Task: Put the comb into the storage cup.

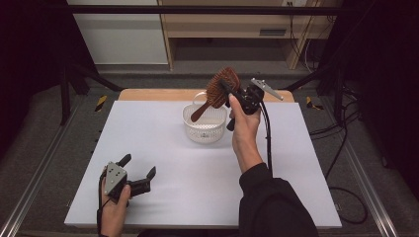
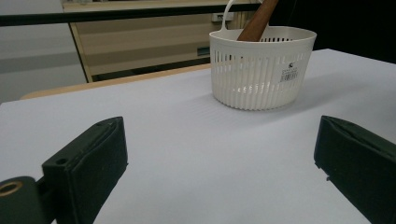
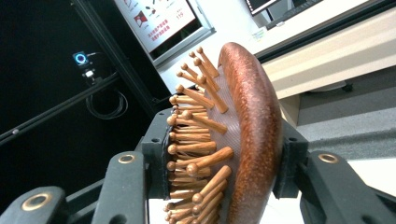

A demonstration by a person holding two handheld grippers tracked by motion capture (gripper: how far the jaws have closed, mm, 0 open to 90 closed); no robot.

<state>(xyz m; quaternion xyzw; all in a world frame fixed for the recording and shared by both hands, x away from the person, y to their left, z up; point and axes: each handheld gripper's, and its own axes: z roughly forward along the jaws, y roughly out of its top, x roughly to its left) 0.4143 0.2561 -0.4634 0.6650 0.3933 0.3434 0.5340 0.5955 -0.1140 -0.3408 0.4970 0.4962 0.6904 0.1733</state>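
Right gripper [image 1: 231, 90] fingers clamp the wooden hairbrush [image 1: 218, 90] by its head, handle dipping into the white basket [image 1: 203, 130]; its own view reveals bristles against one pad. Left gripper [image 1: 140, 166] rests wide apart, nothing between.

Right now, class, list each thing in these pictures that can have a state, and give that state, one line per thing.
Wooden paddle hairbrush with peg bristles: clamped by its head, tilted, handle end dipping into the basket.
White slotted plastic basket with loop handle: upright on the table, the brush handle inside it.
Right gripper: shut on the brush head.
Left gripper: open, holding nothing, low over the white table.
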